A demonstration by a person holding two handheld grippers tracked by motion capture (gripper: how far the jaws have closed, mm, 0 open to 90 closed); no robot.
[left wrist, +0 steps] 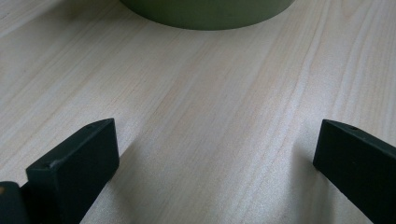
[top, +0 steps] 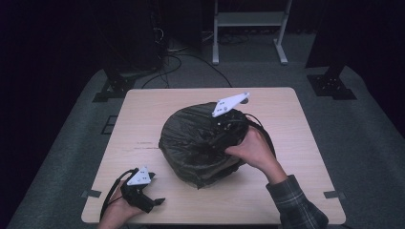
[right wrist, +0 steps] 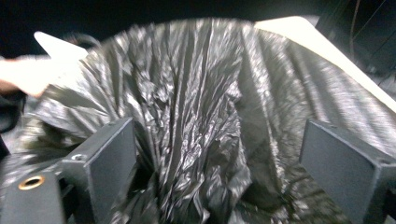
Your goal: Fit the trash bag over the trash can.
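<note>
A: Start at the left. What is the left gripper [top: 154, 198] doing?

B: It rests low on the table [top: 286, 109] near the 7 o'clock corner, held in the person's left hand [top: 117, 212]. In the left gripper view its jaws stand wide apart with bare wood between them, so it is released and holds nothing. An olive-green round base [left wrist: 208, 14] sits ahead of it at 12 o'clock.

A: And the middle of the table?

B: A black plastic bag [top: 191, 138] is draped over that round thing, crumpled and covering it like a dome, a little toward 5 o'clock from centre.

A: The right side?

B: The right gripper [right wrist: 219, 158] is on the bag's 3 o'clock side, steered by the right hand [top: 255, 150]. In the right gripper view its jaws stand apart with a ridge of bag film between them, not yet pinched.

A: Which step, then?

B: I judge it is lining up a grasp on the bag. Next it needs to close squarely on that fold, taking enough film that it won't slip or tear, while the left gripper comes in to steady the base.
</note>
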